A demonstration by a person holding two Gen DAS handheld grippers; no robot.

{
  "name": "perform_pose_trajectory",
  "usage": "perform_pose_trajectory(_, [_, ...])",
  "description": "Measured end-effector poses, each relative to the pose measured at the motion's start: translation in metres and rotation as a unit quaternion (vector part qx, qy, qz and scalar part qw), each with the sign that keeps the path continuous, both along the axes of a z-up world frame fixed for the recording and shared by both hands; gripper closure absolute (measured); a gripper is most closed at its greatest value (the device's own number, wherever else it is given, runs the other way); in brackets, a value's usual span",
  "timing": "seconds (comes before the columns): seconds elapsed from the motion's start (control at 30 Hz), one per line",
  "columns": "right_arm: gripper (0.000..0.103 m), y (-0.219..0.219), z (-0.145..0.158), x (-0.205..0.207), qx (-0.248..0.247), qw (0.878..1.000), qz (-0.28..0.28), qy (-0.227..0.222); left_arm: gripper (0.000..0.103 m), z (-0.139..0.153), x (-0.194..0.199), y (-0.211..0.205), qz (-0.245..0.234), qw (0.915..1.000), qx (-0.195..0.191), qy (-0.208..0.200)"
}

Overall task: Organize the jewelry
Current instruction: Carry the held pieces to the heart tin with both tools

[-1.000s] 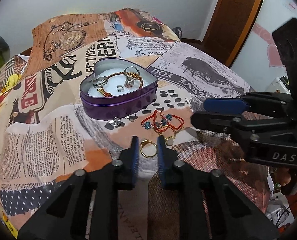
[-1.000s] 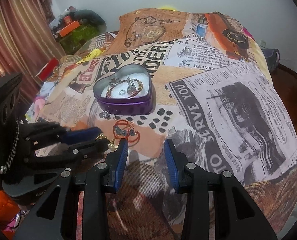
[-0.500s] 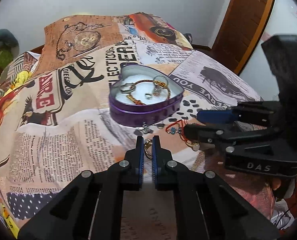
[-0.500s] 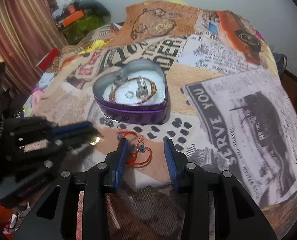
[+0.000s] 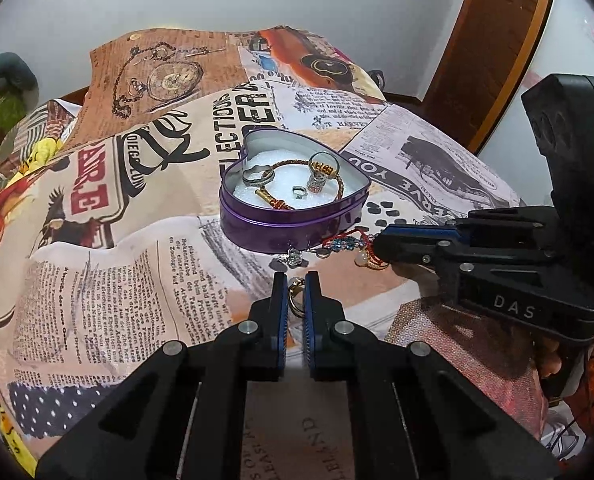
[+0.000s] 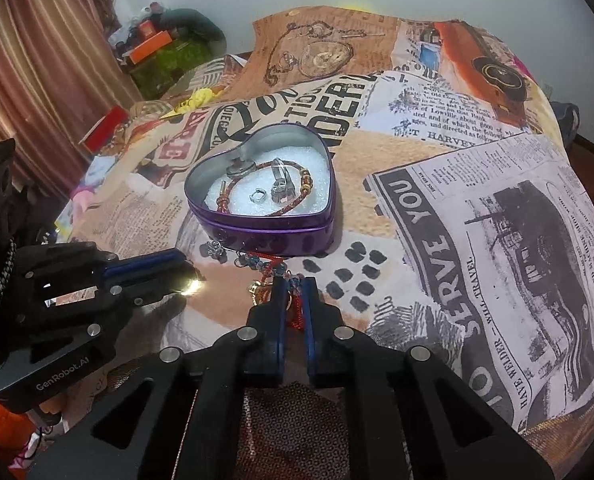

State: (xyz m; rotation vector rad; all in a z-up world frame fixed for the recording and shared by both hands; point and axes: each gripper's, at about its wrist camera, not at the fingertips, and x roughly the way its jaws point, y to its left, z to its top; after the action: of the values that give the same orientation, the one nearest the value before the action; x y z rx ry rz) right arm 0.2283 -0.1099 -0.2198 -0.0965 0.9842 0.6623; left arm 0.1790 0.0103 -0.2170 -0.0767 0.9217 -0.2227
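Note:
A purple heart-shaped tin (image 5: 289, 226) (image 6: 257, 226) sits open on the bed, holding a braided bracelet (image 5: 329, 170), rings and a small clasp on white foam. My left gripper (image 5: 296, 286) is shut on a gold ring (image 5: 296, 298) just in front of the tin. My right gripper (image 6: 293, 292) is shut on a red cord bracelet with blue beads (image 6: 295, 312), whose beads (image 5: 343, 244) lie against the tin's front wall. A pearl piece (image 5: 361, 258) and small silver earrings (image 5: 295, 257) (image 6: 216, 249) lie beside it.
The bed is covered by a newspaper-print blanket (image 5: 137, 260) (image 6: 477, 220). A brown door (image 5: 497, 40) stands at the right. Curtains (image 6: 37, 60) and cluttered boxes (image 6: 157, 48) are at the left. A patterned cloth (image 6: 293, 420) lies under my grippers.
My left gripper closed on the gold ring and lifted it toward the tin. My right gripper moved in and closed on the red cord bracelet.

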Motion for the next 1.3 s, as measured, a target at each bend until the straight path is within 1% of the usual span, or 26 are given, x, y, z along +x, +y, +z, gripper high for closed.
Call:
perform_pose_trajectory(0.13, [0.099, -0.003, 0.007, -0.003, 0.005, 1.0, -0.007, -0.013, 0.097, 0.006, -0.001, 0.001, 0.003, 1.0, 0.002, -0.006])
perform_pose_trajectory(0.43, [0.099, -0.007, 0.033, -0.012, 0.012, 0.998, -0.013, -0.053, 0.097, 0.026, -0.007, 0.005, 0.011, 0.9995, 0.008, -0.03])
perform_pose_trajectory(0.87, [0.099, -0.011, 0.072, -0.018, 0.029, 0.993, -0.022, -0.11, 0.097, 0.055, -0.011, 0.007, 0.015, 0.9976, 0.01, -0.067])
perform_pose_trajectory(1.1, [0.099, -0.008, 0.086, -0.016, 0.04, 0.99, -0.024, -0.132, 0.097, 0.062, -0.006, 0.008, 0.014, 0.9967, 0.01, -0.079])
perform_pose_trajectory(1.3, [0.099, -0.001, 0.095, -0.006, 0.05, 0.989, -0.023, -0.14, 0.097, 0.065, 0.001, 0.01, 0.015, 0.9963, 0.011, -0.084])
